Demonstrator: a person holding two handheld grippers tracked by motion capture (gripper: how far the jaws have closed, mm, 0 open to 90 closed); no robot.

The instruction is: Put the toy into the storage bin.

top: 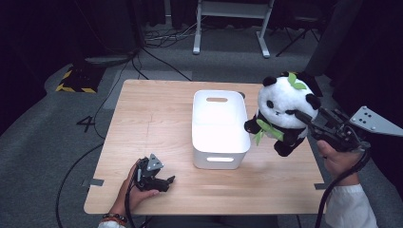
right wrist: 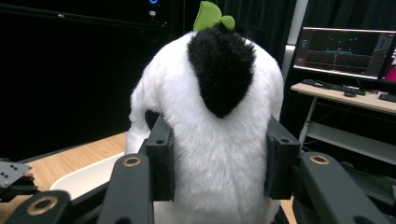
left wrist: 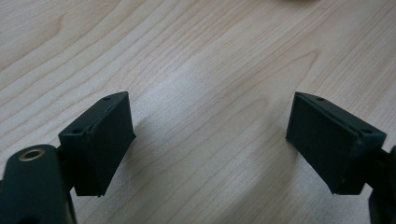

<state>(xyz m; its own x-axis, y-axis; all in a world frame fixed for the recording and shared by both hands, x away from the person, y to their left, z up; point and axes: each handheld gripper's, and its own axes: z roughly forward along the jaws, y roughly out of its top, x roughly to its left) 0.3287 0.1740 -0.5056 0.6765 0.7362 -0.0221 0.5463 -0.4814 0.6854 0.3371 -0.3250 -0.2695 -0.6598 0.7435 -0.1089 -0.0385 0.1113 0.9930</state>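
In the high view, the right gripper (top: 304, 118) holds a plush panda (top: 283, 109) in the air, just off the right side of a white bin (top: 219, 129) that stands in the middle of the wooden worktop (top: 152, 118). The panda is upright, its head with a green leaf on top, its feet clear of the wood and its left side close to the bin's right wall without clearly touching it. The left gripper (top: 164, 183) lies low near the front left of the worktop, cradled in the person's hand, well apart from the bin and the toy.

In the left gripper view, the two black jaws stand wide apart over bare wood grain with nothing between them: this gripper is released and idle.

In the right gripper view, the jaws are clenched on the panda (right wrist: 210, 126), the pads (right wrist: 161, 163) pressing into the white fur on both sides below a black ear. The bin's pale rim (right wrist: 88, 175) shows lower left, beyond the toy.

The step in hand looks like the carry: the panda is grasped and lifted, not yet over the bin. The next move calls for shifting the toy sideways until it hangs above the bin's opening, lowering it inside, then letting go. The soft body may sag or catch on the rim, so enough height matters.
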